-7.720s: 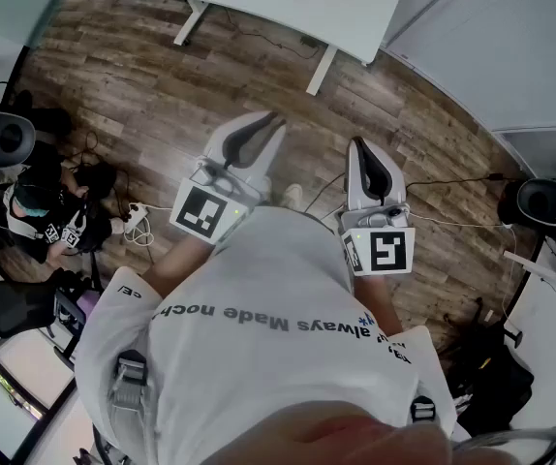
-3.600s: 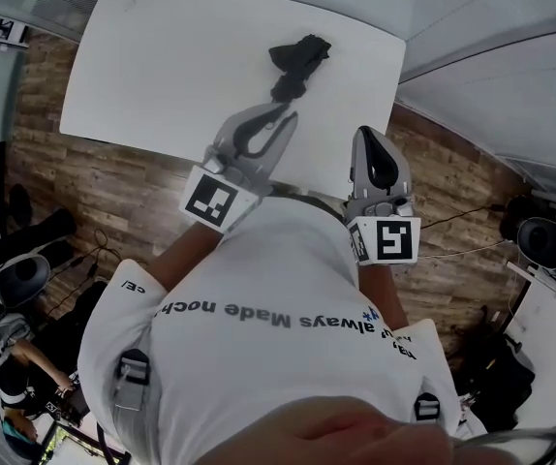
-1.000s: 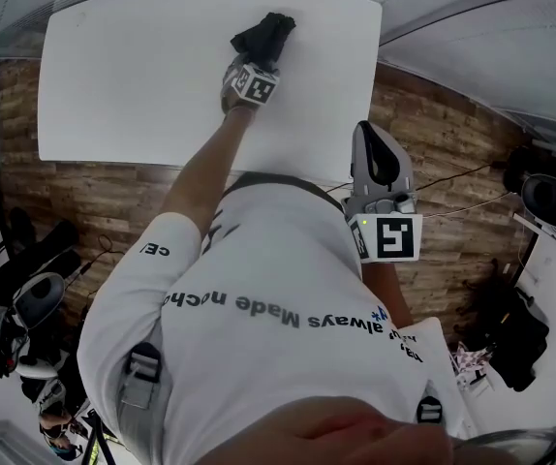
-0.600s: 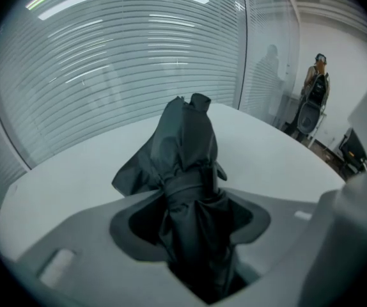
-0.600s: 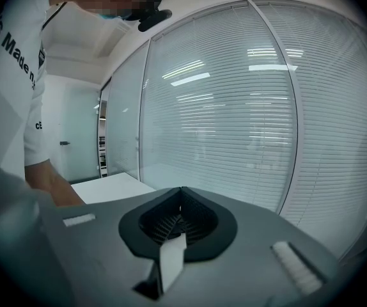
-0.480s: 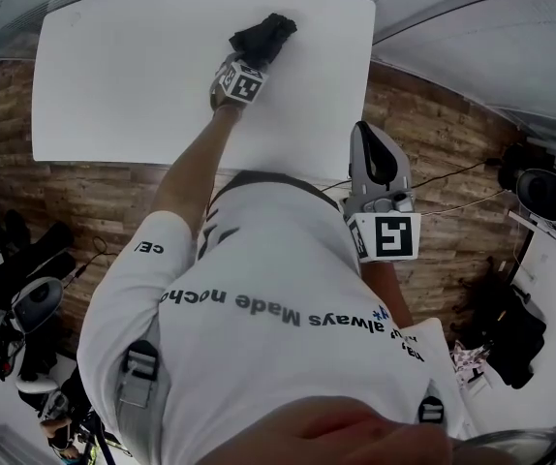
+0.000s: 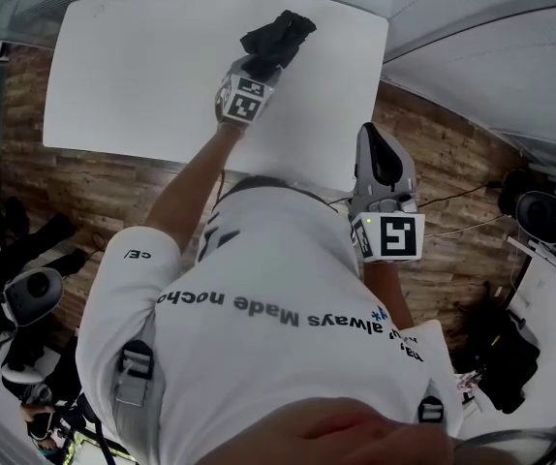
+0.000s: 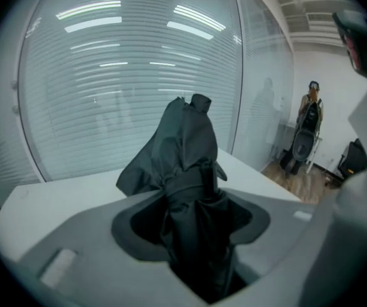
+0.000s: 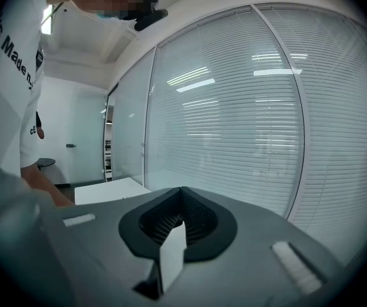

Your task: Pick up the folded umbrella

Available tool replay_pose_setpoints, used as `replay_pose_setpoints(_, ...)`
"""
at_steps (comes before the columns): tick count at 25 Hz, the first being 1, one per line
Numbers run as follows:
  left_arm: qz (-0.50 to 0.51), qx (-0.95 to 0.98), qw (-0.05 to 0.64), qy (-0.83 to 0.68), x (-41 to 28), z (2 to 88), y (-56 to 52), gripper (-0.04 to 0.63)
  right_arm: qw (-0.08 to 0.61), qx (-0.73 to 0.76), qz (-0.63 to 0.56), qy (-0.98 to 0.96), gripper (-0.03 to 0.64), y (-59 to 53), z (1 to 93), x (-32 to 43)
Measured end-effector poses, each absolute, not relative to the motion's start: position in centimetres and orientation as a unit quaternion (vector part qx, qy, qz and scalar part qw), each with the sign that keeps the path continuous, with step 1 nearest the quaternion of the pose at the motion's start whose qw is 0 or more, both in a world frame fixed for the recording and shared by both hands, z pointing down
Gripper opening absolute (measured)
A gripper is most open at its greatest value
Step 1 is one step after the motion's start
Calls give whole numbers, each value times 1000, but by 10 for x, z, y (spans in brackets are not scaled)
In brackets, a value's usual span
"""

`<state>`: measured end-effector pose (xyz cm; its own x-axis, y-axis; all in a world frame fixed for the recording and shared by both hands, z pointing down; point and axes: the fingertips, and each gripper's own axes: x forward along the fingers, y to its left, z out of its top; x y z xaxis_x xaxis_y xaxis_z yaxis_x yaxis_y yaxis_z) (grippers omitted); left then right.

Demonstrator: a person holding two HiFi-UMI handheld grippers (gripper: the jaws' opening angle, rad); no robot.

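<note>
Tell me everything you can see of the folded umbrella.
The folded umbrella is black, its loose, crumpled fabric cinched by a strap around the middle. The left gripper has just been closing its jaws, which now clamp the near part, so the umbrella points up and away from them. It hangs over the far side of the white table, apparently clear of it.

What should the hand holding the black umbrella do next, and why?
Probably raise it a little, straight up. The left gripper's jaws have just been closing and now clamp the folded umbrella between them, so the grip looks secure. Its loose fabric seems close to the white table, so a short lift should clear it before any sideways move.
</note>
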<state>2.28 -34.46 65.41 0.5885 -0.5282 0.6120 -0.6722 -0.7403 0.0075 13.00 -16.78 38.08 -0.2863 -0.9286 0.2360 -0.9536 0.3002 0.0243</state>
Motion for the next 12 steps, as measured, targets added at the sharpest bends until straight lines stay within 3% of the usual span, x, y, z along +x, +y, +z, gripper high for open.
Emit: replay_pose_setpoints(12,127,919,118,-354,-6,478,-308,227,83,576,47,-811,0,-179,365,111)
